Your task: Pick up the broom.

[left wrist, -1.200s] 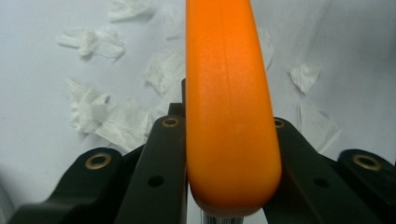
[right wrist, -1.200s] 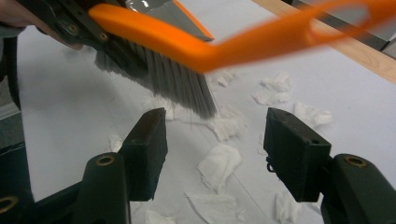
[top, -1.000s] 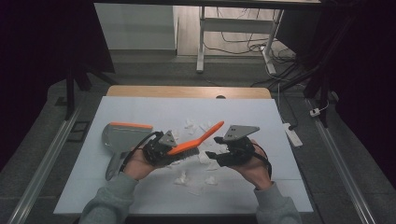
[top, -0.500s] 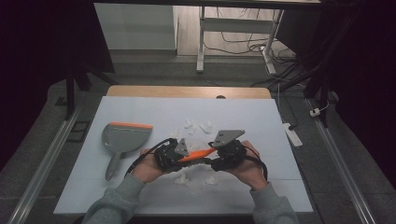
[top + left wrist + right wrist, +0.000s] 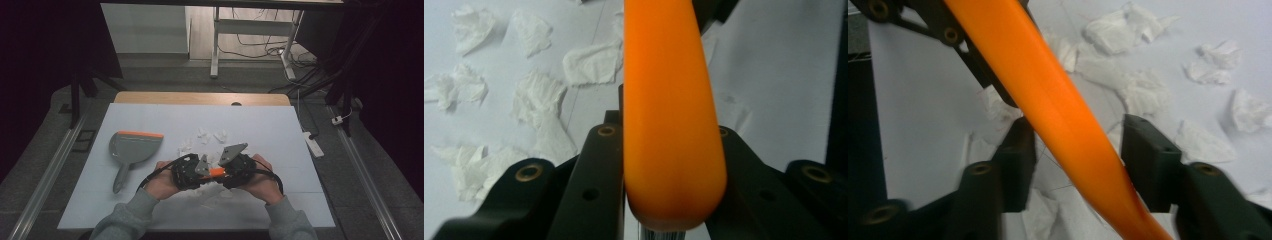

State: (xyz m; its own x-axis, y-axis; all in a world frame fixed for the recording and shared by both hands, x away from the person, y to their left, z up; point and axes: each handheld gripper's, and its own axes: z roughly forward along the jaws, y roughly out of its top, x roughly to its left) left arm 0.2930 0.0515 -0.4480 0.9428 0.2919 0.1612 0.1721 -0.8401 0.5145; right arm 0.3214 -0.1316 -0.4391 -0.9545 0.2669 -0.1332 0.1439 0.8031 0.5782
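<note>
Orange handle (image 5: 672, 115) lies clamped between the left gripper's (image 5: 187, 171) jaws, low over the white surface (image 5: 280, 135) among torn paper scraps (image 5: 1143, 90). The right gripper's (image 5: 239, 167) jaws have just been closing around the same handle, one pad seemingly touching it, the other apart.

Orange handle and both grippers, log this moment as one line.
left gripper: shut on orange handle | right gripper: jaws just closing around handle, gap visible | paper scraps: scattered | dustpan: on table, untouched
</note>
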